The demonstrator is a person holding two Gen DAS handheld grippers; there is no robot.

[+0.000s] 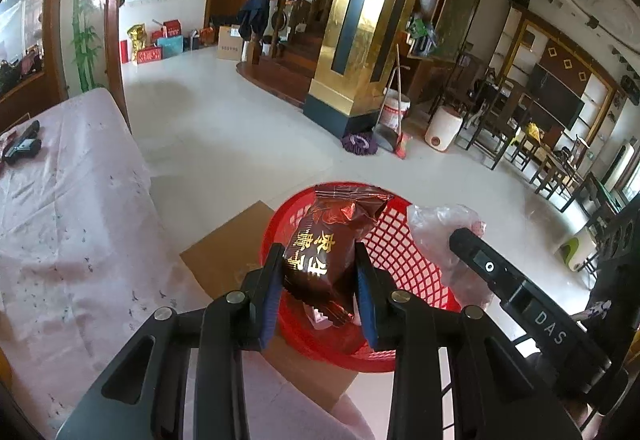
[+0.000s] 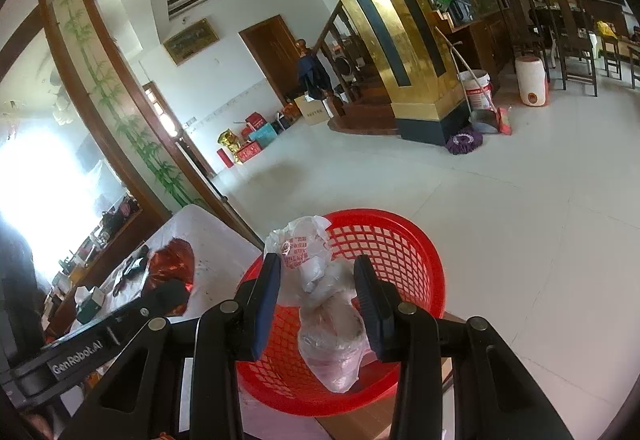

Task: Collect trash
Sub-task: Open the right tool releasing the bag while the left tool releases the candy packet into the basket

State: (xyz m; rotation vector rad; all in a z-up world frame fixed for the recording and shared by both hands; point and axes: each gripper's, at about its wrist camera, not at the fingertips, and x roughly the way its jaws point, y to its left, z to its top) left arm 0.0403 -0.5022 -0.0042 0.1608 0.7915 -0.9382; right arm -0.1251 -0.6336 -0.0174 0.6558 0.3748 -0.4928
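**Both wrappers hanging over the red basket**

Now I am holding my left gripper [image 1: 318, 282] clamped on a dark red snack packet [image 1: 320, 260] with gold lettering, its fingers pressing the packet's sides above the red plastic basket [image 1: 404, 264]. My right gripper [image 2: 316, 298] is pinching a crumpled clear plastic bag [image 2: 328, 320] over the same basket, near its rim. The basket is sitting on brown cardboard [image 1: 228, 252] beside the cloth-covered table's [image 1: 72, 224] edge.

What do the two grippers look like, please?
The left gripper and the right gripper are both black, with blue pads inside the fingers and round silver pivots. White "DAS" lettering marks the right gripper, "GenRobot.AI" the left.
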